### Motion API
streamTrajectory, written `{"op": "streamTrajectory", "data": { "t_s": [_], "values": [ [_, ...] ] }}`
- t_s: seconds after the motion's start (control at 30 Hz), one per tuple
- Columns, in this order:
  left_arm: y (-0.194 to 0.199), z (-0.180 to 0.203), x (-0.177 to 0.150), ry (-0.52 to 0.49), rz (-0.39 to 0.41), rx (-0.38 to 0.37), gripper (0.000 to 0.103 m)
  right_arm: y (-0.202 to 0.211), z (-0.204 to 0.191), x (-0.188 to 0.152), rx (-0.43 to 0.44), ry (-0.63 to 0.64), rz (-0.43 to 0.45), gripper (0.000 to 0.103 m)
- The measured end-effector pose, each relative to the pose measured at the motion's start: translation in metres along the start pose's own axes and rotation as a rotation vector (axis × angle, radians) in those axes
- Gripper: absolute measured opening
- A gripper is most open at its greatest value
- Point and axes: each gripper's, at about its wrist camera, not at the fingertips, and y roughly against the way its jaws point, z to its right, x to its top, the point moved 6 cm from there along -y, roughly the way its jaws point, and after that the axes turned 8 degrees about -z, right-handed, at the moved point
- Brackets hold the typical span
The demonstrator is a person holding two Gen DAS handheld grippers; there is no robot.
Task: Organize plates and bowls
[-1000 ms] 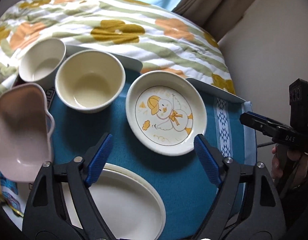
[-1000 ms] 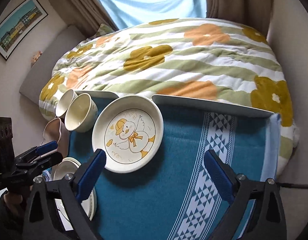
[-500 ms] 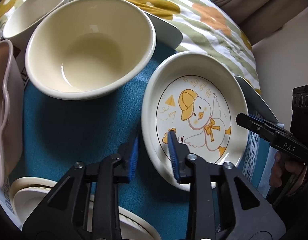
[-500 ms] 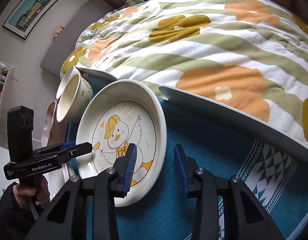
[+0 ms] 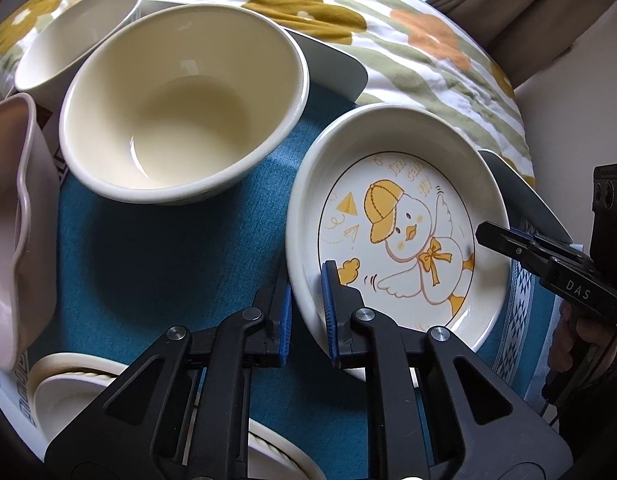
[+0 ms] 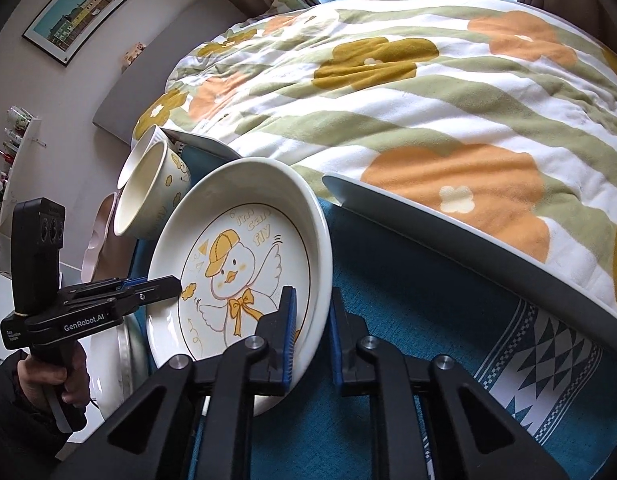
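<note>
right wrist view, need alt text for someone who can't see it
The right tongs are shut on the near rim of a white duck-print plate lying on a teal cloth, while the left tongs pinch its opposite rim. Two cream bowls stand behind the plate, and a floral quilt fills the background.

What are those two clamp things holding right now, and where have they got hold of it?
Both hold the duck plate by its rim: the left gripper on one edge, the right gripper on the opposite edge.
</note>
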Motion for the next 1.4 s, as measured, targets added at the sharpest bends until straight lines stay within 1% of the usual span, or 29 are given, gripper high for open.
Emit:
{"op": "streamTrajectory", "data": {
  "t_s": [0.1, 0.2, 0.4, 0.63, 0.73, 0.87, 0.97, 1.07, 1.27, 1.4],
  "values": [
    [0.005, 0.002, -0.001, -0.011, 0.013, -0.002, 0.012, 0.004, -0.003, -0.004, -0.003, 0.003, 0.015, 0.014],
    [0.016, 0.005, -0.001, -0.019, 0.031, -0.026, 0.012, 0.015, -0.008, -0.008, -0.007, -0.005, 0.039, 0.014],
    [0.061, 0.009, -0.005, -0.076, 0.090, -0.049, 0.012, 0.047, -0.037, -0.018, -0.040, -0.016, 0.119, 0.014],
    [0.129, -0.002, -0.020, -0.194, 0.171, -0.087, 0.012, 0.081, -0.097, -0.045, -0.091, -0.060, 0.226, 0.014],
    [0.152, -0.017, -0.031, -0.259, 0.183, -0.101, 0.012, 0.086, -0.127, -0.060, -0.126, -0.090, 0.266, 0.014],
    [0.173, -0.041, -0.049, -0.329, 0.173, -0.139, 0.012, 0.081, -0.163, -0.084, -0.161, -0.170, 0.301, 0.014],
    [0.177, -0.059, -0.064, -0.381, 0.157, -0.151, 0.012, 0.068, -0.186, -0.104, -0.177, -0.231, 0.322, 0.014],
    [0.174, -0.079, -0.079, -0.405, 0.125, -0.158, 0.012, 0.053, -0.204, -0.124, -0.184, -0.283, 0.321, 0.014],
    [0.148, -0.113, -0.101, -0.408, 0.046, -0.160, 0.012, 0.018, -0.224, -0.156, -0.205, -0.351, 0.272, 0.014],
    [0.128, -0.126, -0.112, -0.400, 0.011, -0.152, 0.012, 0.001, -0.225, -0.168, -0.220, -0.369, 0.244, 0.014]
  ]
}}
